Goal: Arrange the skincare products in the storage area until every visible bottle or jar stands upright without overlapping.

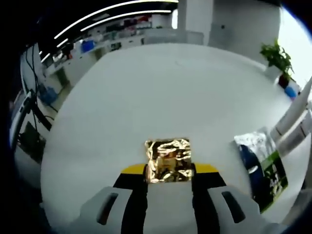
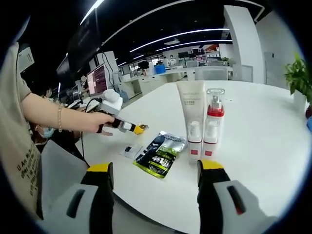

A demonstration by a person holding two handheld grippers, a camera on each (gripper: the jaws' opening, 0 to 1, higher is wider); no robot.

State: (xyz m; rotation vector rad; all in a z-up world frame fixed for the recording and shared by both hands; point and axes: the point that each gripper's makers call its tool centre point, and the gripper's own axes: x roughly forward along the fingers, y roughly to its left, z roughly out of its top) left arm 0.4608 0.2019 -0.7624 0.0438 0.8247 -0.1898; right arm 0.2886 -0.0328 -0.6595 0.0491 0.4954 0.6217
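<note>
Gold foil glints between my left fingers (image 1: 169, 176): they are pinching a small crinkled gold packet (image 1: 168, 160), held just above the white counter (image 1: 161, 97) so I can carry it without dragging it. To the right of it in the left gripper view lies a flat dark-and-green sachet (image 1: 261, 168), near the counter's edge, with white bottles (image 1: 292, 119) rising at the far right. Ahead, the counter runs open and bare toward a potted plant (image 1: 278, 58), so I have plenty of room to set things down. In the right gripper view, going from the left, my left hand (image 2: 95, 122) reaches out over the counter's near edge with the yellow-tipped left gripper; the sachet (image 2: 161, 152) lies flat beyond it, with a small clear packet (image 2: 130, 149) just beside. Right of that stand a white tube (image 2: 191, 114) and a red-collared pump bottle (image 2: 213, 124), upright and touching or nearly so. My right fingers (image 2: 156, 183) are spread wide, holding nothing, hovering over the near edge. I judge the flat sachets remain to be stood up.
</note>
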